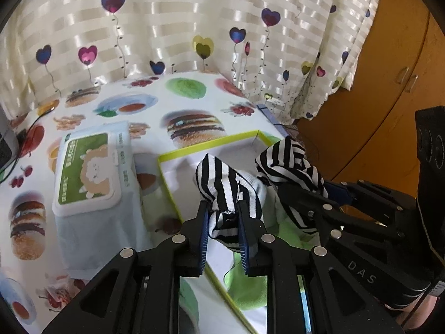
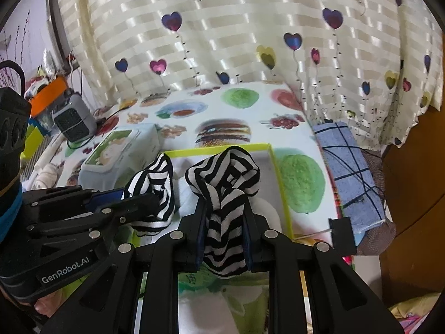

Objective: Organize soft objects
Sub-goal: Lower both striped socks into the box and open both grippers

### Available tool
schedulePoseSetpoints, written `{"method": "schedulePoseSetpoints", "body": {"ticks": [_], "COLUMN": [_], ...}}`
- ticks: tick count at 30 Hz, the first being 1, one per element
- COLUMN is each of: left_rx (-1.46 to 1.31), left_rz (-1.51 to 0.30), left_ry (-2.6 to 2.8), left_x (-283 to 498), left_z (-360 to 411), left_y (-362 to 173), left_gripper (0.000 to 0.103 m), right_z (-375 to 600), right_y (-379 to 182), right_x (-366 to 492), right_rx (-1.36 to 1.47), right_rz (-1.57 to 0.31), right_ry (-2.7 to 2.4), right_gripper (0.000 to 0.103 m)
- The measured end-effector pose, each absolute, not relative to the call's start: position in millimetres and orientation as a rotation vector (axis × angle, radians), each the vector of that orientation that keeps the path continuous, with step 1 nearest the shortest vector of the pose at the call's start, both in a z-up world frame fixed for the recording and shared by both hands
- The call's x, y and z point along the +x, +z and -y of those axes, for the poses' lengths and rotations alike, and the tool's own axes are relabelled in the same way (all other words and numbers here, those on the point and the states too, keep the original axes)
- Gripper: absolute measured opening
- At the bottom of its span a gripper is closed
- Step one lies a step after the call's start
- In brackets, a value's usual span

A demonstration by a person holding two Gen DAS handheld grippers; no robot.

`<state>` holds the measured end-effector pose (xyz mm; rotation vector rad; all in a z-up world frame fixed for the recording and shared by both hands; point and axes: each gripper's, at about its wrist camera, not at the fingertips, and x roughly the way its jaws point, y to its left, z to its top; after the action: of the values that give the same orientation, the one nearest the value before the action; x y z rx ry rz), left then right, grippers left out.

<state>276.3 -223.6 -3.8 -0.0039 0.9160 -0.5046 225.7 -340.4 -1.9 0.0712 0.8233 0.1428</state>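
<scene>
A black-and-white striped cloth (image 1: 222, 186) is held by both grippers above a shallow box with a yellow-green rim (image 1: 178, 153). My left gripper (image 1: 224, 217) is shut on one end of the cloth. My right gripper (image 2: 224, 208) is shut on the other end (image 2: 225, 172), which bunches above its fingers. In the left wrist view the right gripper (image 1: 314, 194) sits just to the right. In the right wrist view the left gripper (image 2: 139, 203) sits to the left. A white and green soft item (image 1: 250, 275) lies in the box under the cloth.
A pack of wet wipes with a green label (image 1: 89, 169) lies left of the box on the food-print tablecloth (image 1: 192, 119). A heart-print curtain (image 1: 194, 27) hangs behind. A blue checked cloth (image 2: 347, 167) lies at the table's right edge. A small grey heater (image 2: 73, 118) stands far left. A wooden cabinet (image 1: 389, 83) is right.
</scene>
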Motion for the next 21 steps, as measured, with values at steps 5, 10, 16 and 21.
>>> {"method": "schedulePoseSetpoints", "body": {"ticks": [5,10,16,21], "left_rx": [-0.023,-0.034,-0.038,-0.050], "left_rz": [-0.909,-0.888,-0.892,-0.863], "left_ry": [-0.523,-0.537,-0.554,-0.552], "left_x": [272.3,267.8,266.1,257.4], "left_z": [217.9,214.0,213.2,205.3], "left_y": [2.1,10.4,11.5,20.1], "left_gripper": [0.033,0.034,0.034,0.034], "right_z": [342.8,346.7,351.4,355.7], "right_y": [1.5,7.3,14.4,22.0], "right_x": [218.1,209.3,197.9,186.4], "right_rx": [0.084,0.092,0.109,0.135], "right_rz": [-0.802,-0.792,-0.777,-0.752], "right_ry": [0.132,0.117,0.098,0.089], "right_gripper": [0.047,0.047,0.047,0.047]}}
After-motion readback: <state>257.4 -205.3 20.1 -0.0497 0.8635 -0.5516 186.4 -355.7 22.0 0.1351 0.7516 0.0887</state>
